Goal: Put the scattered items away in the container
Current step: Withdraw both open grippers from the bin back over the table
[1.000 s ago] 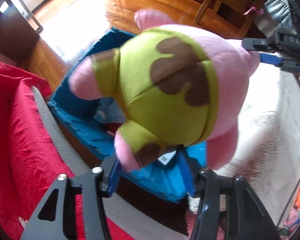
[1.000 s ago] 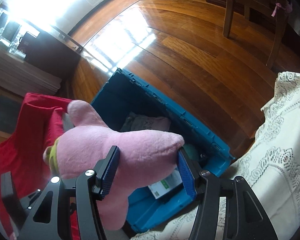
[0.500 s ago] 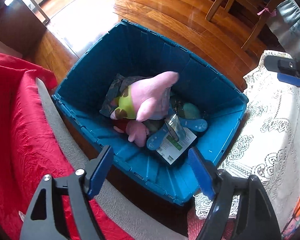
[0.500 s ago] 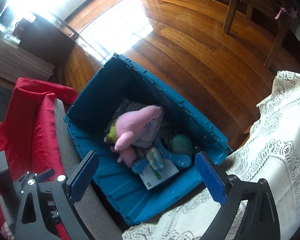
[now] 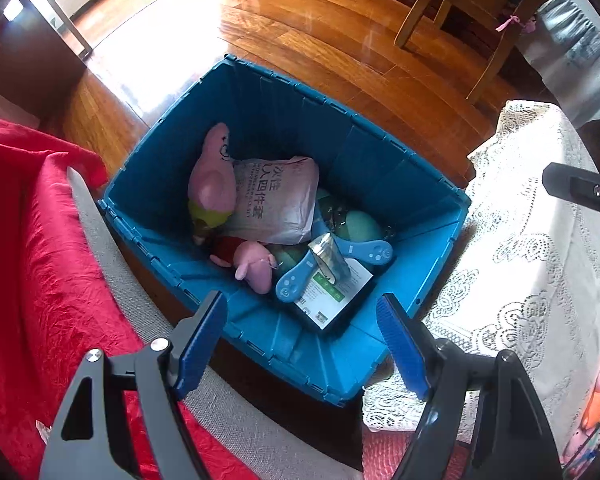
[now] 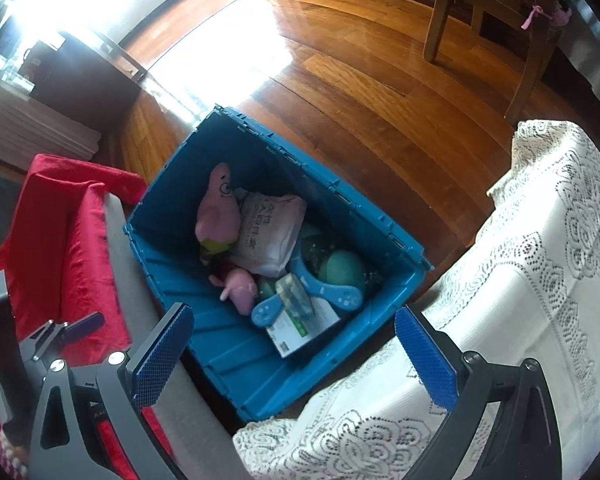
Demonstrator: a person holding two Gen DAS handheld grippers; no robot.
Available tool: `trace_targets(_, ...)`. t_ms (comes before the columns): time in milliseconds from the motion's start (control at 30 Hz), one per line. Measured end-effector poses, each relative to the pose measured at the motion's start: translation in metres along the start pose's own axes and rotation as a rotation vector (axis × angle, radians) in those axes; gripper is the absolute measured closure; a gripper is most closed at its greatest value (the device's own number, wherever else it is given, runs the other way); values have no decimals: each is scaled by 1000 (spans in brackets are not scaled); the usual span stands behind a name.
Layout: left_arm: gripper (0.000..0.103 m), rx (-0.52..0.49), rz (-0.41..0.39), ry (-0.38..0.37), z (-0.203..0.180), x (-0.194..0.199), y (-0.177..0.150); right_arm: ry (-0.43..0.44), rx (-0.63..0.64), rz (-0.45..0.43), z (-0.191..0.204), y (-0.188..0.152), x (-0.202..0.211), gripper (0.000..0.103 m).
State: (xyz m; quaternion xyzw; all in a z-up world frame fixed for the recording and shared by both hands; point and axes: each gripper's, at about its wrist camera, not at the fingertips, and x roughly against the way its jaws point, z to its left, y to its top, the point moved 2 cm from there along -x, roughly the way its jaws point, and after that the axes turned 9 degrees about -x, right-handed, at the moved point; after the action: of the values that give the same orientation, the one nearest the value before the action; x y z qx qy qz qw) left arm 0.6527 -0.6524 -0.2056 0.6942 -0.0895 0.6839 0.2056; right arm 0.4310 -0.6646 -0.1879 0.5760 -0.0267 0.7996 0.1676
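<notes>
A blue plastic crate [image 5: 420,208] [image 6: 204,320] stands on the floor below both grippers. Inside lies the pink starfish plush [image 5: 214,176] [image 6: 218,216] against the left wall, beside a white printed bag [image 5: 276,200] [image 6: 270,232]. A small pink pig plush [image 5: 254,266] [image 6: 240,290], blue controllers [image 5: 296,280] [image 6: 342,294], a green ball [image 5: 360,226] [image 6: 344,268] and a flat box [image 5: 332,296] [image 6: 304,328] lie with them. My left gripper [image 5: 302,340] is open and empty above the crate's near rim. My right gripper [image 6: 292,354] is open and empty too.
A red-covered sofa [image 5: 28,264] [image 6: 64,220] is at the left, a lace-covered surface [image 5: 520,272] [image 6: 520,280] at the right. Wooden floor [image 5: 300,20] and chair legs [image 5: 416,12] [image 6: 436,20] lie beyond. Plush toys [image 5: 598,396] show at the far right edge.
Both grippers held the pink starfish plush a second ago, then opened. It dropped into the crate and has settled against the left wall beside the white bag. Both grippers have pulled back slightly.
</notes>
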Motion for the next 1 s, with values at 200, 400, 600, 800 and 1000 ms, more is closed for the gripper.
trace_targets(200,26,-44,-23,-9,-24,15,7,-24,-40,-35,-23,-9,27,1)
trace_targets(400,26,-108,-44,-14,-55,27,16,-27,-104,-74,-55,-20,54,1)
trace_targets(600,26,-173,-64,-19,-87,40,25,-26,-158,-104,-81,-34,73,1)
trace_targets(800,26,-241,-79,-6,-122,51,27,-75,-212,-160,-108,-52,96,1)
trace_targets(1000,26,-315,-102,-40,-175,65,24,-127,-314,-214,-156,-82,132,1)
